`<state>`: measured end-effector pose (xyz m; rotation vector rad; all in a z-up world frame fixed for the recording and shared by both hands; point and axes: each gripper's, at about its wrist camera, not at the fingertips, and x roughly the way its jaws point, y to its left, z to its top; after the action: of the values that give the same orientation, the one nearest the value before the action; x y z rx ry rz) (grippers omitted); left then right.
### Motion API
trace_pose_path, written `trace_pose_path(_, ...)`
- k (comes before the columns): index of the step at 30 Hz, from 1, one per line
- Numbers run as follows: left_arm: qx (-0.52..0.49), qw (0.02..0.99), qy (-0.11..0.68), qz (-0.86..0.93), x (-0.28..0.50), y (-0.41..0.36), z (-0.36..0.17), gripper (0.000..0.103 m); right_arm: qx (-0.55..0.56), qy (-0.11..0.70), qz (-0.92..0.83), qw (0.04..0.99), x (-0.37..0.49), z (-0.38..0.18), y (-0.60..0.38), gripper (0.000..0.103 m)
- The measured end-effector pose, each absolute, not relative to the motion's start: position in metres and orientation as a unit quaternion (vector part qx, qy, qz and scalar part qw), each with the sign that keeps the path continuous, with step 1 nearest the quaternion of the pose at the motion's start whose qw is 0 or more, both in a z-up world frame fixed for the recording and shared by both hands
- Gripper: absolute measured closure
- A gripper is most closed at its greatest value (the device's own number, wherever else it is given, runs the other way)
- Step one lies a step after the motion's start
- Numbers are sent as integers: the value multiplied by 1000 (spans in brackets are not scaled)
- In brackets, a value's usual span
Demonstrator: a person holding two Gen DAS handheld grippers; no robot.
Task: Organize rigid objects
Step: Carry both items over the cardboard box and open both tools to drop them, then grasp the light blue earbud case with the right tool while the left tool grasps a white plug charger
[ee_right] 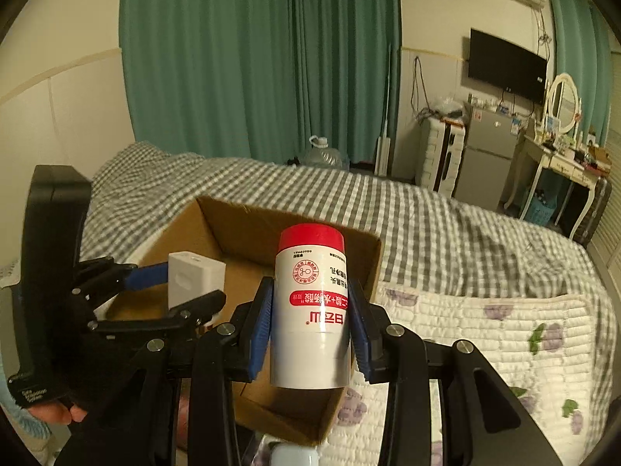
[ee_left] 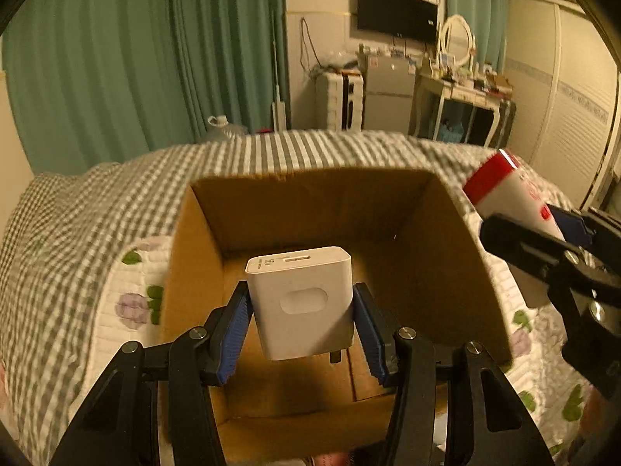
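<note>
My left gripper (ee_left: pixel 300 306) is shut on a white power adapter (ee_left: pixel 302 299), prongs down, held above the open cardboard box (ee_left: pixel 310 209). It also shows in the right wrist view (ee_right: pixel 196 277), gripped by the left gripper (ee_right: pixel 182 283). My right gripper (ee_right: pixel 310 318) is shut on a white bottle with a red cap (ee_right: pixel 310 310), held upright over the box's (ee_right: pixel 240 225) near right corner. The bottle (ee_left: pixel 504 190) and right gripper (ee_left: pixel 551 229) appear at the right edge of the left wrist view.
The box sits on a bed with a grey checked blanket (ee_right: pixel 349 202) and a white floral quilt (ee_right: pixel 485 330). Green curtains (ee_right: pixel 252 58), a small fridge (ee_right: pixel 489 155), a TV (ee_right: pixel 504 64) and a dressing table (ee_right: pixel 562 155) stand beyond.
</note>
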<state>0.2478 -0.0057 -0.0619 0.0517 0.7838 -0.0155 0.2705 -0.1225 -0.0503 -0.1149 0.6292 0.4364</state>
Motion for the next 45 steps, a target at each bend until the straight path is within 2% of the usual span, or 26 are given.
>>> trace_pose_path(9, 35, 911, 410, -14, 258, -6, -88, 48, -52, 330, 209, 919, 291, -79, -121, 67)
trace_pose_path(13, 44, 924, 379, -6, 247, -9, -78, 47, -56, 328, 206, 920, 291, -81, -119, 67)
trace_pose_path(21, 30, 929, 369, 6, 237, 3, -67, 46, -42, 339, 199, 919, 296, -87, -123, 67)
trace_pose_path(25, 18, 934, 357, 7, 226, 7, -56, 46, -26, 321, 192, 927, 287, -74, -130, 36)
trace_pose_path(30, 1, 946, 323, 4, 199, 13, -36, 43, -34, 296, 178, 938, 253, -47, -142, 34)
trace_pose_path(36, -20, 953, 301, -3, 162, 20, -23, 42, -37, 312, 151, 937, 208, -41, -157, 32)
trace_pose_path(45, -32, 934, 357, 6, 117, 22, -68, 42, -69, 355, 156, 919, 150, -79, -143, 32)
